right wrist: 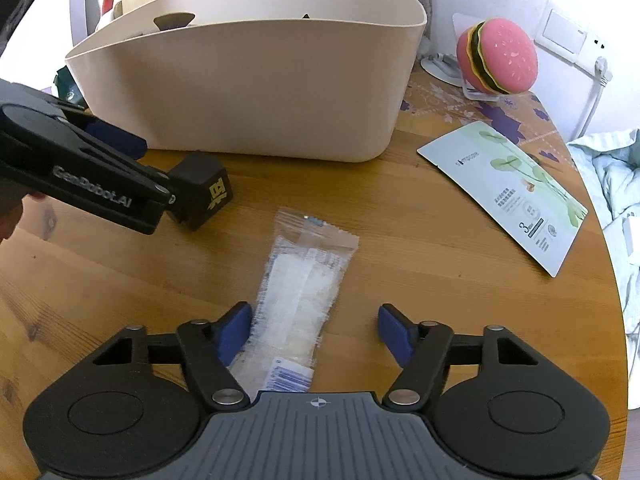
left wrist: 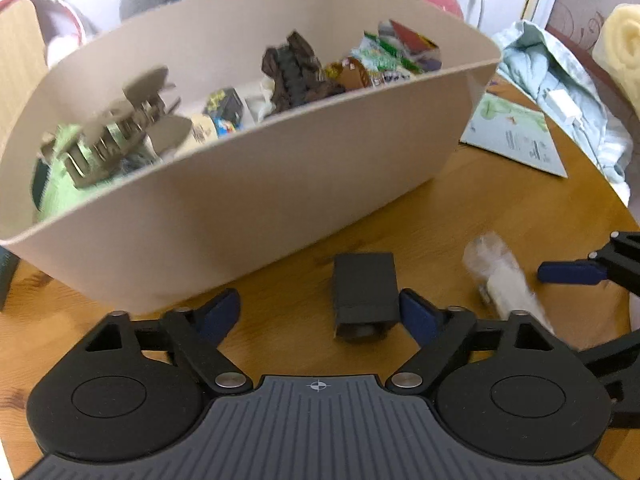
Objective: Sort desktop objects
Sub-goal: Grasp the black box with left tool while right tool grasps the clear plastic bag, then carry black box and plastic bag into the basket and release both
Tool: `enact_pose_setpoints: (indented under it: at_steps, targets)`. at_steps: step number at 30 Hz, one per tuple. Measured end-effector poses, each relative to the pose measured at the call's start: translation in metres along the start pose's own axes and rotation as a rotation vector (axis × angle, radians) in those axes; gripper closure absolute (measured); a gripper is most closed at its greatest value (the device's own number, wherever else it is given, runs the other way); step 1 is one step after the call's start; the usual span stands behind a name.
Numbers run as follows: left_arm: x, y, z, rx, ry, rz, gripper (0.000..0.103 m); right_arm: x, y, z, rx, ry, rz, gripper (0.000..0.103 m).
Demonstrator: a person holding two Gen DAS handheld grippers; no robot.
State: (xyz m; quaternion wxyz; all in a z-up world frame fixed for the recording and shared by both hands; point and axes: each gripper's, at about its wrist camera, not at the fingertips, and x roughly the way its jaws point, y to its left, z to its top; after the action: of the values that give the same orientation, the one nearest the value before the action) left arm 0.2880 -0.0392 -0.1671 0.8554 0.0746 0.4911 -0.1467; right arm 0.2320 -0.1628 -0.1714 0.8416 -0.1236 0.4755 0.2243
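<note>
On the wooden table (right wrist: 400,240), my right gripper (right wrist: 316,332) jaws straddle a crinkly clear packet (right wrist: 304,280) (long axis running away from me), unpinched; my left gripper (left wrist: 316,312) jaws gape around a matte black box (left wrist: 364,292) beside the smooth beige bin (left wrist: 240,200).

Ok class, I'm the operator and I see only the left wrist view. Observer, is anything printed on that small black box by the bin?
Observer: Yes. In the right wrist view the small black box shows yellow print on its end face.
Operator: And the clear wrapper? It's blurred for me.
Observer: The clear wrapper lies flat between the right gripper fingers, which are open, one pad plainly clear of it.
</note>
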Motion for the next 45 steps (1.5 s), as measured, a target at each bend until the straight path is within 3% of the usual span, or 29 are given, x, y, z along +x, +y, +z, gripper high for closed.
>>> enact_pose_setpoints:
  at_steps: [2,4,6,14,25,33,45]
  targets:
    - [0.004,0.001,-0.002,0.008,0.020,-0.014,0.048,0.000,-0.002,0.001,0.005,-0.003,-0.002,0.044]
    - [0.004,-0.002,-0.004,0.035,0.007,0.006,0.054,0.000,-0.003,0.001,0.004,-0.006,0.000,0.051]
    - [0.003,-0.004,-0.006,0.047,-0.006,-0.005,0.071,-0.001,-0.003,0.001,0.002,-0.009,0.000,0.066]
    - [-0.003,-0.010,-0.017,0.097,-0.024,-0.008,0.071,-0.006,-0.003,-0.002,0.012,-0.010,0.011,0.077]
    - [-0.033,-0.004,-0.033,0.100,-0.044,-0.017,0.071,-0.025,-0.008,-0.008,0.061,-0.022,0.006,0.078]
    - [-0.070,0.018,-0.040,0.095,-0.085,-0.008,0.071,-0.055,-0.003,0.000,0.058,-0.087,0.017,0.078]
    - [-0.132,0.059,-0.039,0.075,-0.206,0.038,0.071,-0.097,0.010,0.026,0.043,-0.182,0.038,0.077]
